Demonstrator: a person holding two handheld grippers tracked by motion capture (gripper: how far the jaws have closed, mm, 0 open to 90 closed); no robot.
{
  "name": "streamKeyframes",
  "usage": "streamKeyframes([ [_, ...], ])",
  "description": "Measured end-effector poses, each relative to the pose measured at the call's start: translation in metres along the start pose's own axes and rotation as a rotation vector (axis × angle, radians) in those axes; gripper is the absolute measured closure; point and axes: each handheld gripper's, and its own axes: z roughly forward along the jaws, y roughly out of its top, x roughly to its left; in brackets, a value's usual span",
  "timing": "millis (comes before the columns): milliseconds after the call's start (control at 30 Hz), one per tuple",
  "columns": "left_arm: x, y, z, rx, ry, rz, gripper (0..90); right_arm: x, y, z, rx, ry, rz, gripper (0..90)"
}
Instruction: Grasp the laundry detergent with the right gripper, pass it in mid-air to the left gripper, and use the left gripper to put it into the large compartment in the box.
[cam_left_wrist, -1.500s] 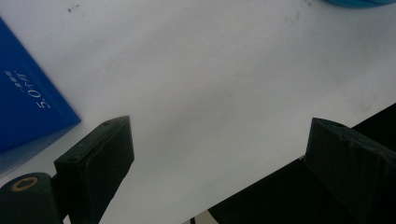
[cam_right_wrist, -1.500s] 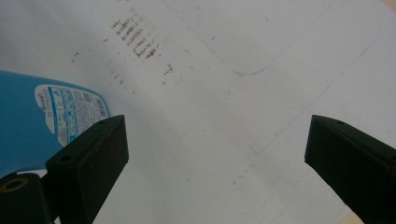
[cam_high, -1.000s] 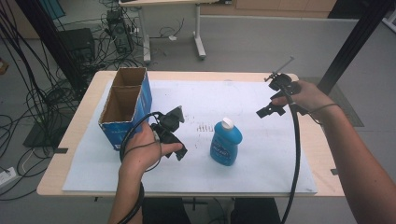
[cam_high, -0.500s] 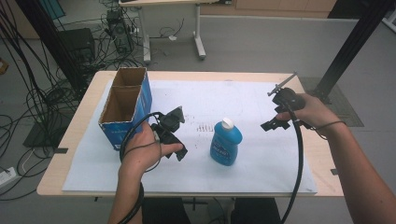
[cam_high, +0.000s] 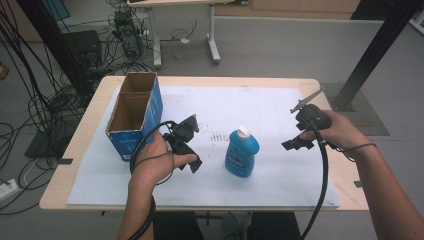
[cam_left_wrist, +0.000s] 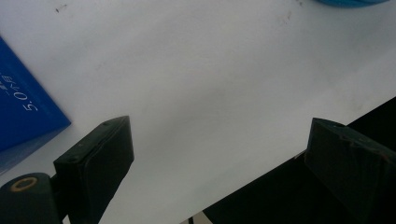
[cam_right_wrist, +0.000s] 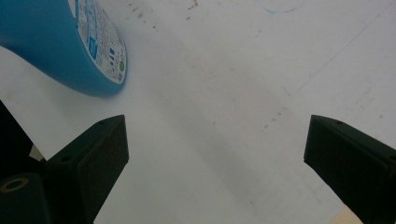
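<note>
A blue bottle (cam_high: 242, 154) with a white cap stands upright on the white sheet near the table's middle. In the high view my left gripper (cam_high: 192, 146) hangs low over the sheet between the bottle and a blue carton (cam_high: 134, 114). Seen in its own view, the left gripper (cam_left_wrist: 219, 135) has wide open jaws with bare sheet between them. My right gripper (cam_high: 298, 143) hovers to the right of the bottle, apart from it. The right gripper (cam_right_wrist: 215, 126) is open too and holds nothing, with the bottle (cam_right_wrist: 60, 42) at the upper left.
The open-topped carton has two compartments and stands at the sheet's left edge; its blue side (cam_left_wrist: 23, 112) shows close by in the left gripper view. The white sheet (cam_high: 270, 100) covers most of the wooden table (cam_high: 95, 120). Cables and a black post stand beyond.
My right hand has come toward the near side of the table and sunk lower, level with the bottle. The left hand, bottle and carton have not moved.
</note>
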Motion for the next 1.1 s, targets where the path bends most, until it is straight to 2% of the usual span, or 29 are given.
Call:
streamKeyframes([
  [400, 0.002, -0.002, -0.001, 0.006, 0.002, -0.001, 8.3, 0.013, -0.017, 0.002, -0.031, 0.006, -0.008, 6.0],
  [700, 0.001, -0.002, 0.000, 0.000, 0.002, -0.008, 8.3, 0.025, -0.030, 0.011, -0.063, 0.036, -0.010, 5.9],
  [733, 0.001, -0.002, 0.000, 0.000, 0.002, -0.008, 8.3, 0.025, -0.030, 0.013, -0.074, 0.036, -0.033, 5.9],
  [767, 0.001, -0.002, 0.000, 0.002, 0.000, -0.001, 8.3, 0.025, -0.030, 0.013, -0.074, 0.036, -0.033, 5.9],
  [800, 0.000, -0.002, 0.001, 0.004, 0.001, -0.001, 8.1, 0.028, -0.033, 0.013, -0.075, 0.042, -0.013, 5.9],
  [900, 0.000, -0.002, 0.002, 0.009, 0.002, -0.001, 8.2, 0.029, -0.035, 0.013, -0.087, 0.044, -0.007, 5.9],
  [1100, -0.001, -0.002, 0.003, 0.011, 0.001, -0.001, 8.1, 0.034, -0.039, 0.013, -0.116, 0.052, -0.018, 5.6],
])
